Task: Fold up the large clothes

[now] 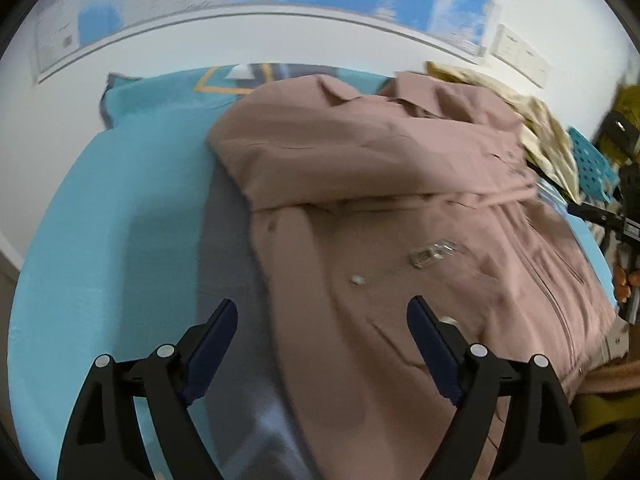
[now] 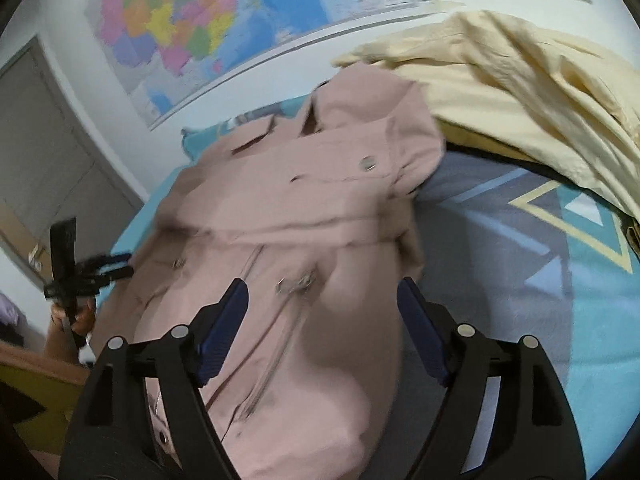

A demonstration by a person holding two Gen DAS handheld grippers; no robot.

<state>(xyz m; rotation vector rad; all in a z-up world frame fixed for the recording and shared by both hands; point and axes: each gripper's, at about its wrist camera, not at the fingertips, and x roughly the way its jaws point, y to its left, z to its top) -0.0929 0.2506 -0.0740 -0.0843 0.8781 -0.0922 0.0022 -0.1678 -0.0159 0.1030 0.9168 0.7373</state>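
Left gripper spread wide, nothing between the pads, hanging over the left edge of the pink jacket where it meets the bedsheet. Right gripper also spread, nothing pinched, over the jacket's lower front beside the zipper. No earlier picture to judge jaw motion by.

Jacket lies front-up on the bed, collar toward the wall, one sleeve folded across the chest. Metal zipper pull lies loose mid-front; a snap button shows near the collar.

Sheet is teal with grey and yellow triangle pattern. Cream garment is heaped past the jacket's right shoulder, touching it. Teal perforated board sits just beyond that heap. Wall map hangs behind the bed. Both views are motion-blurred.
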